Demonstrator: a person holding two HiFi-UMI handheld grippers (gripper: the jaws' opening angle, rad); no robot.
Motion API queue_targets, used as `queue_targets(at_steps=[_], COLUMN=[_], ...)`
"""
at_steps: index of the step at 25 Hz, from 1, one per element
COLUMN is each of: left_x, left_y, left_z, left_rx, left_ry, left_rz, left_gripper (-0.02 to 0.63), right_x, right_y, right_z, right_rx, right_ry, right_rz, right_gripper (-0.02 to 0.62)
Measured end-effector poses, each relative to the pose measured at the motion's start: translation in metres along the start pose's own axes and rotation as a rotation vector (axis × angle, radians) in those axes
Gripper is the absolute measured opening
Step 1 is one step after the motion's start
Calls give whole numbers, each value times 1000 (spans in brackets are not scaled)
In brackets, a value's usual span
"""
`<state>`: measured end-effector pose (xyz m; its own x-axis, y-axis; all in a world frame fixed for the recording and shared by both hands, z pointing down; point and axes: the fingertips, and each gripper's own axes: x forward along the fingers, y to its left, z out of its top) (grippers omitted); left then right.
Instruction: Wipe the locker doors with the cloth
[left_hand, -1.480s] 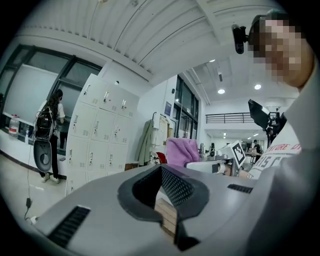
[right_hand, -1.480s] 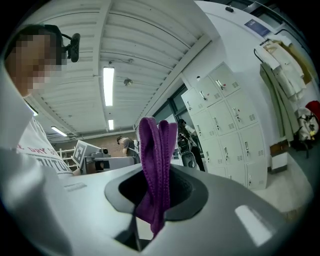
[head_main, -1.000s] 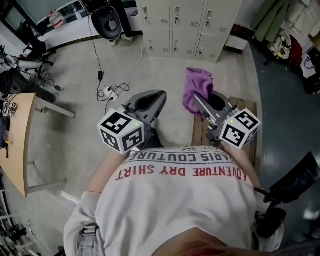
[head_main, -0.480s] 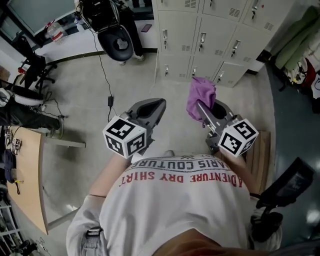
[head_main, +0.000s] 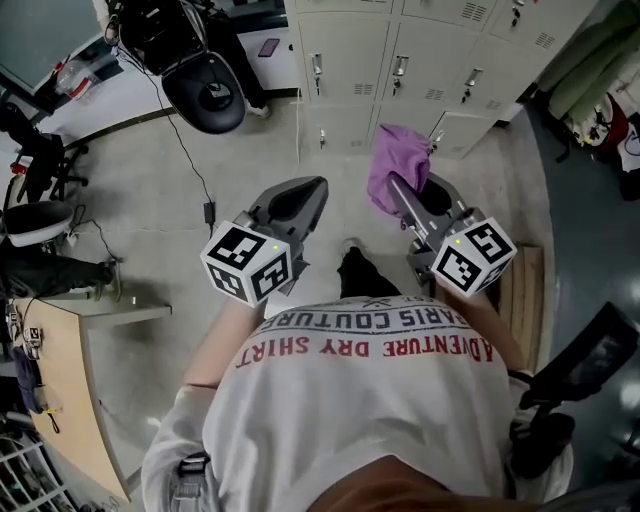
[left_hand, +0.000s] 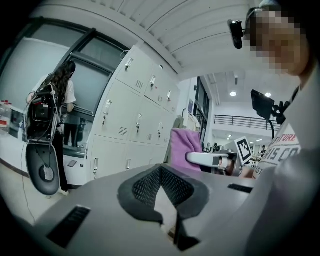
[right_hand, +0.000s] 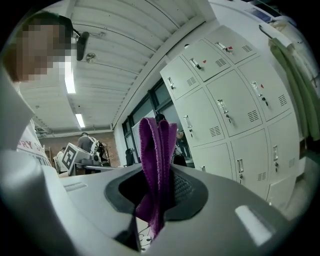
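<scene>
The grey lockers (head_main: 400, 70) fill the top of the head view, their doors closed; they also show in the left gripper view as lockers (left_hand: 135, 125) and in the right gripper view as lockers (right_hand: 235, 110). My right gripper (head_main: 398, 190) is shut on a purple cloth (head_main: 397, 165), which stands up folded between the jaws as the cloth (right_hand: 157, 165). It hangs a short way in front of the lowest locker doors. My left gripper (head_main: 305, 195) is shut with nothing in it, level with the right one; the gripper (left_hand: 162, 187) points toward the lockers.
A black office chair (head_main: 205, 90) and a trailing cable (head_main: 190, 160) lie left of the lockers. A wooden desk (head_main: 60, 400) stands at the far left. A wooden bench (head_main: 520, 290) sits behind my right side. Green clothing (head_main: 590, 60) hangs to the right of the lockers. A person (left_hand: 65, 100) stands by a window.
The lockers have come closer and slid down in the head view as the person walked toward them. Both grippers kept their pose, the right still holding the cloth.
</scene>
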<state>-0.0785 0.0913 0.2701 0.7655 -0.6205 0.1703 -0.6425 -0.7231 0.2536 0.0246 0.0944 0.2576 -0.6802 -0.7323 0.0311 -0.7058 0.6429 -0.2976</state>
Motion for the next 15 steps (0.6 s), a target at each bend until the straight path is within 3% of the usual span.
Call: queue_targets(at_steps=[6, 10, 15], left_x=[51, 92, 142], left_y=[59, 109, 160], left_z=[7, 16, 41], left_rx=[-8, -35, 25], left_ry=[29, 49, 82], left_rz=[-21, 7, 18], left_gripper=[2, 2, 2], right_x=[62, 109, 166], right_y=[-51, -96, -146], right_z=[-5, -7, 17], right_rx=[7, -9, -39], right_ry=[18, 63, 56], right_rz=[2, -24, -6], right_gripper=[69, 69, 69])
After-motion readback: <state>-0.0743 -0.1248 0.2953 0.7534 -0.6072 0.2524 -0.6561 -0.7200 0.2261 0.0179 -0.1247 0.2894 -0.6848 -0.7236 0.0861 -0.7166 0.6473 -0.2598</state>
